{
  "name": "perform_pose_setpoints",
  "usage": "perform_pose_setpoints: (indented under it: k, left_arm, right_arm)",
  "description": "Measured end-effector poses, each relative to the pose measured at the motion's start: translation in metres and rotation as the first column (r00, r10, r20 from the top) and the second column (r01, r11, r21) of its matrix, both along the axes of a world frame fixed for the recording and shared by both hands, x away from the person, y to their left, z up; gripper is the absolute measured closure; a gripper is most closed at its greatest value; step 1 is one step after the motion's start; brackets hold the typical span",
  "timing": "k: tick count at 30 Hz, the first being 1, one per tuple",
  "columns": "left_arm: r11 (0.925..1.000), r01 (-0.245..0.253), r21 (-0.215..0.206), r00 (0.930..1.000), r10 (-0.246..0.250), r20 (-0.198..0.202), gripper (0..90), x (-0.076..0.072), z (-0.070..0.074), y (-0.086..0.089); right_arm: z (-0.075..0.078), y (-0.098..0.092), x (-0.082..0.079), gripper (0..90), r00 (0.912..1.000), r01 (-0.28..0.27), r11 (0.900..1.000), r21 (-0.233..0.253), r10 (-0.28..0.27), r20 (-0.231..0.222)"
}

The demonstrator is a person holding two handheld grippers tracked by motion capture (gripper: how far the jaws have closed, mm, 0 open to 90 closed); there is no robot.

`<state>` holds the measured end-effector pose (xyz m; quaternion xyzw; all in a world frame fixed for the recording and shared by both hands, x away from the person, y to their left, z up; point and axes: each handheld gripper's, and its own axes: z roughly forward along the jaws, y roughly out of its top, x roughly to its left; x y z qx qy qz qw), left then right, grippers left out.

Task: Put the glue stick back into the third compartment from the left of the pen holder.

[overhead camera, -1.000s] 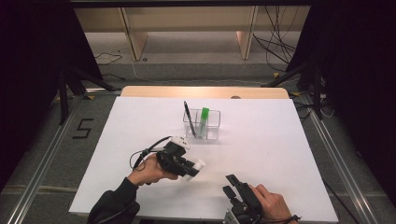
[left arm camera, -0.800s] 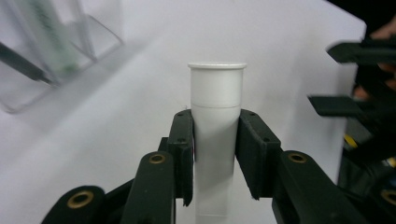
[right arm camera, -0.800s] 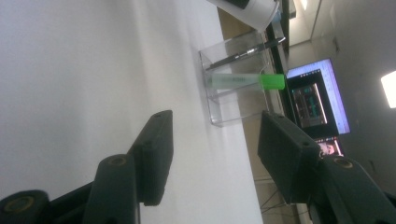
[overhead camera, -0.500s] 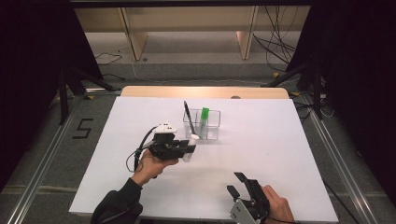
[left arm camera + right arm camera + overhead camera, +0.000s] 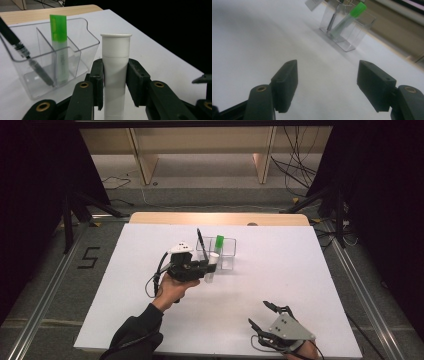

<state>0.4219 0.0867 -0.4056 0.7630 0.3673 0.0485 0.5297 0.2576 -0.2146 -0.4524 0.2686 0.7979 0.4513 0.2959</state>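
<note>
White matte table (image 5: pixel 300 270), dark surround. Clear plastic divided organizer (image 5: pixel 82 45) held a green-capped marker (image 5: pixel 59 50) upright and a black pen (image 5: pixel 15 42) leaning. Left gripper (image 5: pixel 115 82) clamped a smooth white cylindrical tube (image 5: pixel 115 75), long axis vertical, just beside the organizer. Right gripper (image 5: pixel 327 82) near the table's front edge, well apart from the organizer, jaws spread wide, holding nothing.

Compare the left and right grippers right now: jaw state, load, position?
Left gripper has its jaws shut on an upright white tube; right gripper has its jaws spread wide with nothing between them.
Left gripper sits mid-table beside the clear organizer; right gripper sits near the table's near edge, away from it.
Both are hand-held with black jaws.
</note>
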Motion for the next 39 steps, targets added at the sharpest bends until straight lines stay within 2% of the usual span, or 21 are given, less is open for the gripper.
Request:
perform_pose_setpoints:
  k: [3,5,7,8,10,19,23,31,37,39]
  left_arm:
    - [0.9999,-0.015,-0.002,0.9998,0.015,0.014,68.4,0.010,0.005,-0.010]
    - [0.9989,-0.041,-0.025,0.9989,0.041,0.021,68.4,0.018,0.009,-0.014]
    - [0.9968,-0.063,-0.049,0.9976,0.065,0.026,68.4,0.025,0.012,-0.019]
    - [0.9951,-0.079,-0.060,0.9963,0.081,0.029,68.4,0.029,0.013,-0.022]
    - [0.9942,-0.092,-0.055,0.9951,0.094,0.031,68.4,0.036,0.014,-0.027]
    - [0.9909,-0.129,-0.039,0.9904,0.131,0.044,68.3,0.059,0.019,-0.045]
    - [0.9858,-0.161,-0.046,0.9861,0.163,0.031,68.3,0.069,0.018,-0.052]
    - [0.9846,-0.175,-0.006,0.9834,0.175,0.048,68.3,0.079,0.015,-0.065]
    - [0.9817,-0.191,0.002,0.9810,0.190,0.038,68.2,0.084,0.011,-0.068]
    - [0.9803,-0.197,0.018,0.9799,0.196,0.039,68.2,0.085,0.010,-0.069]
  right_arm:
    - [0.001,-0.010,0.002,32.9,0.9987,0.013,0.996,0.089,-0.009,-0.050]
    - [0.001,-0.015,0.002,32.6,0.9961,0.023,0.991,0.130,-0.012,-0.087]
    - [0.000,-0.018,0.002,32.6,0.9946,0.026,0.987,0.156,-0.010,-0.104]
    - [0.000,-0.019,0.001,32.6,0.9942,0.026,0.987,0.161,-0.009,-0.107]
    - [0.000,-0.019,-0.001,32.5,0.9944,0.027,0.988,0.152,-0.011,-0.105]
    - [-0.002,-0.022,-0.005,31.7,0.9908,0.016,0.982,0.186,0.009,-0.135]
    - [-0.002,-0.025,-0.005,31.7,0.9894,0.025,0.980,0.200,0.004,-0.145]
    - [-0.004,-0.024,-0.006,31.7,0.9903,0.027,0.984,0.179,-0.002,-0.139]
    - [-0.004,-0.026,-0.006,31.8,0.9898,0.032,0.983,0.183,-0.006,-0.142]
    - [-0.004,-0.026,-0.006,31.8,0.9904,0.030,0.982,0.184,-0.005,-0.138]
